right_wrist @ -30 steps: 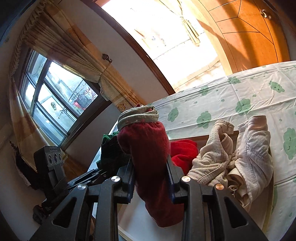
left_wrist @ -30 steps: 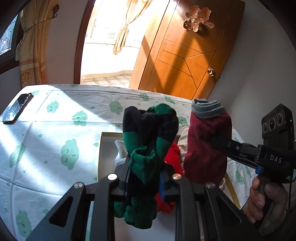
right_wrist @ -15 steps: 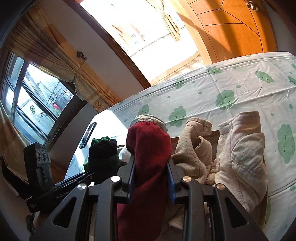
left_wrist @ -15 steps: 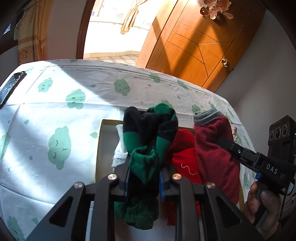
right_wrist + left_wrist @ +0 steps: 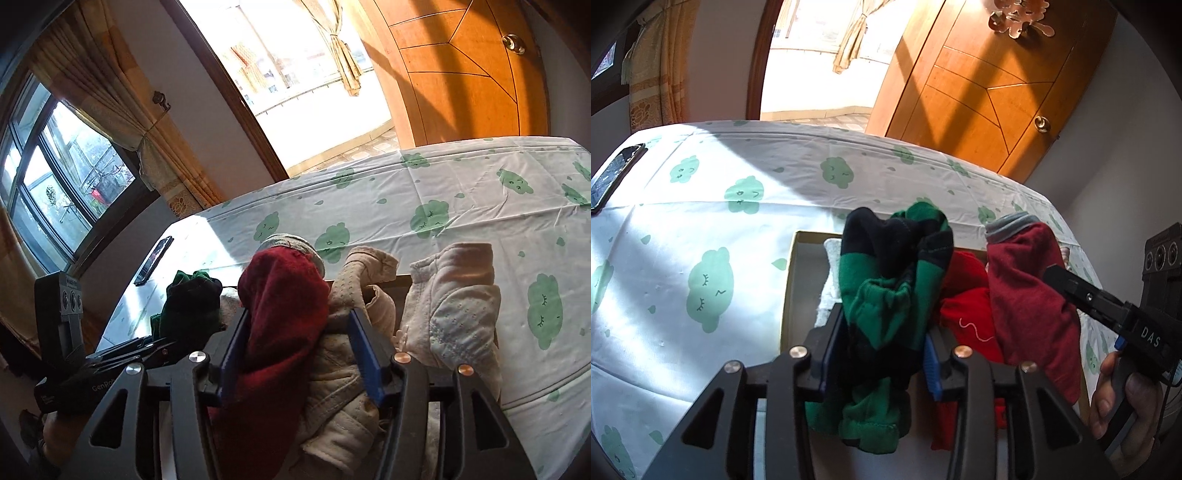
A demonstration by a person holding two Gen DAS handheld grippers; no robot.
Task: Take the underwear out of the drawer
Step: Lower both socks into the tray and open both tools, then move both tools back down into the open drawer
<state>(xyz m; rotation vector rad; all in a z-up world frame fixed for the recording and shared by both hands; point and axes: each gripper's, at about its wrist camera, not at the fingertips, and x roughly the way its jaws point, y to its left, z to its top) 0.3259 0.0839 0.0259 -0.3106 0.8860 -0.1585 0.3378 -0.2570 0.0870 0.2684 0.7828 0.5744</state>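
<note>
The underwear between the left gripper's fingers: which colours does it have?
Green and dark navy underwear, in broad bands; the left wrist view shows it best.

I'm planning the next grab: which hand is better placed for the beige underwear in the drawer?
Right. The right gripper, jaws opening around the maroon underwear, sits beside the beige underwear; the left gripper, opening around the green pair, is at the far end of the drawer.

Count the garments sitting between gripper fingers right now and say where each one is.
2. The green-and-black garment sits in the left gripper; the dark red garment sits in the right gripper. Both grippers' jaws are opening.
</note>
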